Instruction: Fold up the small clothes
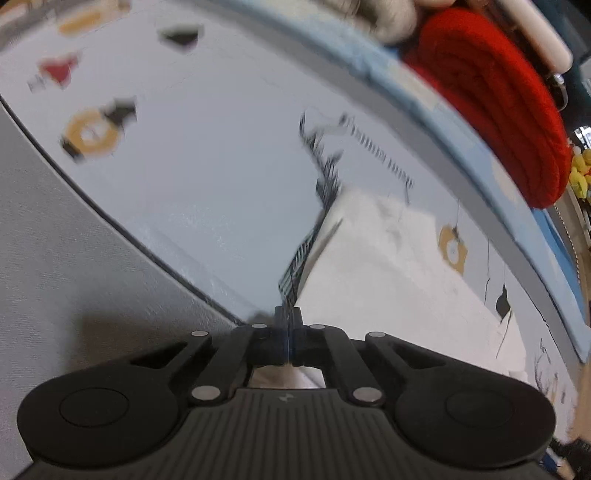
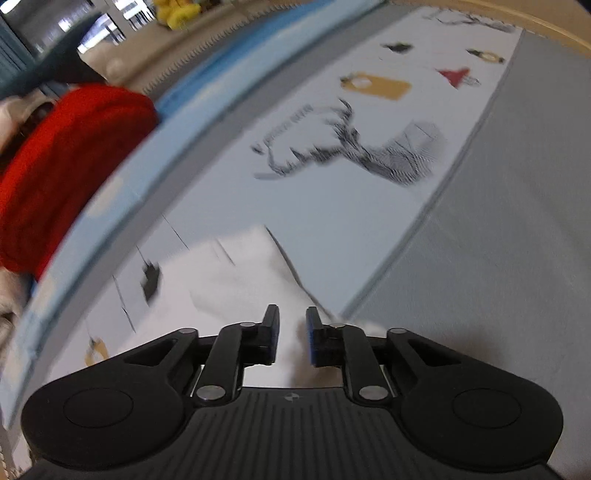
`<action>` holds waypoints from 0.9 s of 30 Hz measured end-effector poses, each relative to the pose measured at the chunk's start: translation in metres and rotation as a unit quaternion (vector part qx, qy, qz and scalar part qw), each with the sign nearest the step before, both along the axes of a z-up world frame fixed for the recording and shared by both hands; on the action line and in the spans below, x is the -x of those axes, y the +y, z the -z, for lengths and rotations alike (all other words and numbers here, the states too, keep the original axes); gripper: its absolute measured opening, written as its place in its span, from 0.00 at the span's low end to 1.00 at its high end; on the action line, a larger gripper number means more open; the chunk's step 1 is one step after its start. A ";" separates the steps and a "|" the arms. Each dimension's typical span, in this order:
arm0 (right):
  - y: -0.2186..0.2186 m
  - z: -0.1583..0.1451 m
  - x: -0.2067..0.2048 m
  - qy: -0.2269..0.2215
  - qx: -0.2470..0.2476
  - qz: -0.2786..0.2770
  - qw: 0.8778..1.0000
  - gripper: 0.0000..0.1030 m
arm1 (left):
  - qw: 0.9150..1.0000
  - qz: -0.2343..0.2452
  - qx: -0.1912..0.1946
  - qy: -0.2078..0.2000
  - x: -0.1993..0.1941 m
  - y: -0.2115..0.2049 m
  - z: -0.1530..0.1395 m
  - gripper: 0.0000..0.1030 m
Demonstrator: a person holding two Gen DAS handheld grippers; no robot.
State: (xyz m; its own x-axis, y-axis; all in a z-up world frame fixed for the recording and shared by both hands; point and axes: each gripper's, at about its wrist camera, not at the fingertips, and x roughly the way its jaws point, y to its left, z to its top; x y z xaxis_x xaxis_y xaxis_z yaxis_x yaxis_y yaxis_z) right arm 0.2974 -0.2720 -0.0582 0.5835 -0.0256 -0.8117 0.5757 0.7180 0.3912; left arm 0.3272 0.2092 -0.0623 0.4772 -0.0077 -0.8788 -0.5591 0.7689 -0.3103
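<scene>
blur: both views smeared | white cloth (image 1: 388, 280): near part hidden under left gripper (image 1: 287, 321), can't tell if pinched | red knit thing (image 2: 70, 162): cut off by edge | yellow things (image 2: 177, 14): too blurry to tell

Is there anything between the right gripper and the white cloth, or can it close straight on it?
Nothing visible stands in the way. The right gripper is open, with the white cloth directly ahead and between its fingers. The red knitted item sits apart, beyond the cloth at the bed's far edge.
</scene>
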 end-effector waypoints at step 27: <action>-0.033 0.053 -0.054 0.053 -0.013 -0.062 0.997 0.54 | 0.999 0.034 -0.016 -0.018 -0.027 0.017 0.009 0.57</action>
State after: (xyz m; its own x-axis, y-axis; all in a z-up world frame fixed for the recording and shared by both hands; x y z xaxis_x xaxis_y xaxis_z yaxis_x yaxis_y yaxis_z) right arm 0.3512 -0.3054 -0.1114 0.4924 0.0641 -0.8680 0.5220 0.7763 0.3534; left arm 0.3544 0.2259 -0.0714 0.5087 -0.0122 -0.8609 -0.4944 0.8145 -0.3037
